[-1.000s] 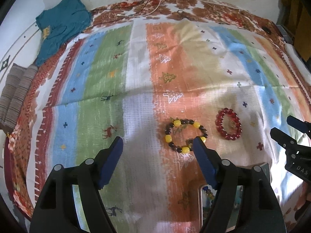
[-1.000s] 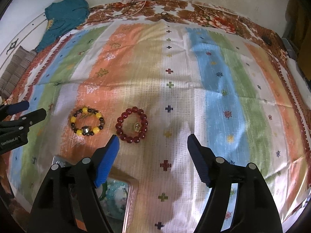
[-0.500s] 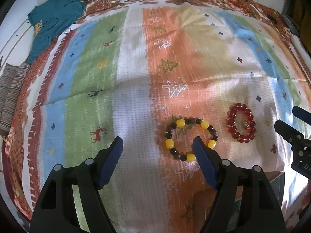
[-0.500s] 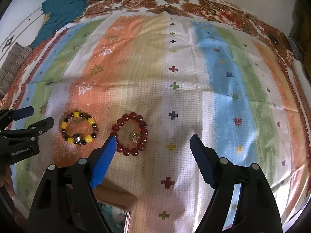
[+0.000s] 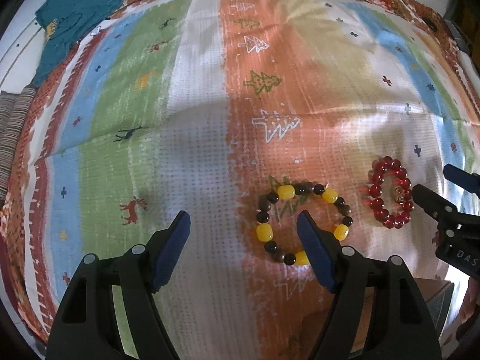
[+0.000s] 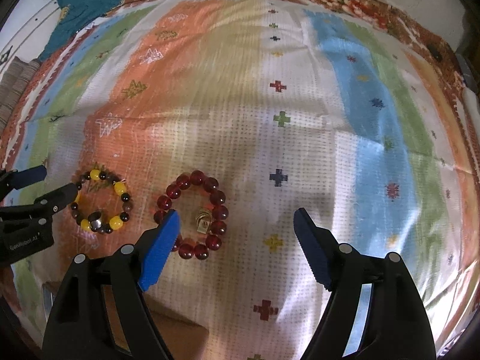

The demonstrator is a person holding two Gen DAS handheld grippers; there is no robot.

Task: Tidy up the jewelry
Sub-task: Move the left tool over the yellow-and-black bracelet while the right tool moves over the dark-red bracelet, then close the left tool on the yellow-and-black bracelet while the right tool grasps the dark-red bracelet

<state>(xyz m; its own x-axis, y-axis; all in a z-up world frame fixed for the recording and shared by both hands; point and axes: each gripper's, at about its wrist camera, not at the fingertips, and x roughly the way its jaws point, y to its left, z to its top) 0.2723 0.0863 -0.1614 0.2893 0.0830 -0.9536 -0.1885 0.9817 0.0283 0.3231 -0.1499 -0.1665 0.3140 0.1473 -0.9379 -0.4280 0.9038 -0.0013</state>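
Note:
A yellow-and-dark bead bracelet (image 5: 303, 225) lies on the striped cloth, with a silver ring (image 6: 96, 220) inside it. A red bead bracelet (image 5: 388, 192) lies to its right, with a gold ring (image 6: 203, 220) inside it. My left gripper (image 5: 243, 219) is open and low over the cloth; its right finger overlaps the yellow bracelet. My right gripper (image 6: 235, 219) is open; its left finger overlaps the near-left edge of the red bracelet (image 6: 192, 213). Each gripper shows at the edge of the other's view.
The striped patterned cloth (image 5: 210, 120) covers the surface. A teal garment (image 5: 75, 21) lies at the far left corner. A box (image 6: 177, 339) sits at the near edge under my right gripper. A striped cushion (image 5: 12, 126) is at the left.
Both grippers have moved forward and down toward the bracelets, which look larger now. The box has slipped mostly out of view. Jaws stay open.

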